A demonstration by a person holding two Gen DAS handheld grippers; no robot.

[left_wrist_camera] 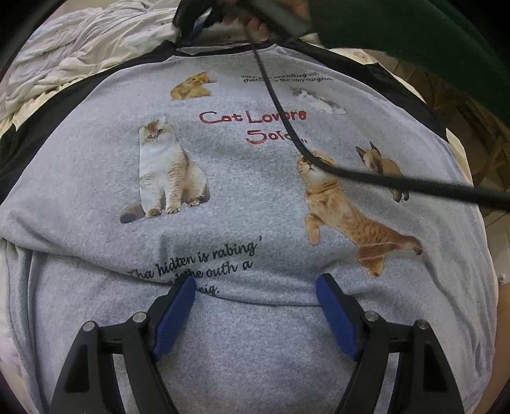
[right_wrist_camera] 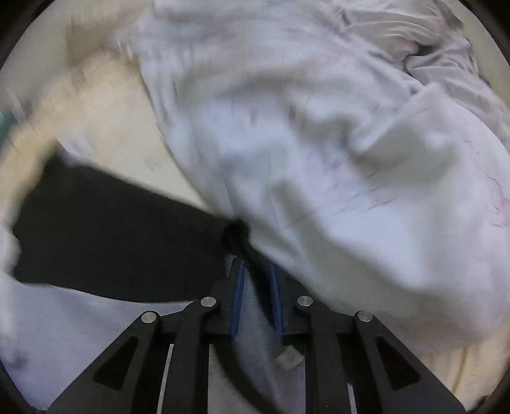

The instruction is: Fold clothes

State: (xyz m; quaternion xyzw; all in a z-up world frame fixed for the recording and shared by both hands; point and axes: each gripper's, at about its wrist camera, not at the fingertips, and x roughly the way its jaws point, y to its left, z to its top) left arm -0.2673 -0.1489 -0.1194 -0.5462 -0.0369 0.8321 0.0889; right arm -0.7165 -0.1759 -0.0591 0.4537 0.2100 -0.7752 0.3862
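Observation:
A grey T-shirt [left_wrist_camera: 248, 197] with cat prints, red lettering and black sleeves lies spread face up. My left gripper [left_wrist_camera: 256, 280] hovers over its lower half, blue pads wide apart, with nothing between them. At the far end, my right gripper [left_wrist_camera: 207, 19] sits at the neckline, with a hand behind it. In the right wrist view my right gripper [right_wrist_camera: 256, 270] has its pads close together, with the black collar trim [right_wrist_camera: 251, 251] and grey cloth between them. A neck label [right_wrist_camera: 288, 356] shows just inside the jaws. The black sleeve [right_wrist_camera: 111, 242] lies to the left. This view is blurred.
A crumpled white cloth [right_wrist_camera: 350, 159] is heaped beyond the collar, also seen as a white cloth [left_wrist_camera: 79, 47] at the upper left. A black cable [left_wrist_camera: 414, 188] hangs across the shirt's right side. A dark green sleeve [left_wrist_camera: 414, 28] reaches in. The cream bed surface [right_wrist_camera: 121, 127] lies underneath.

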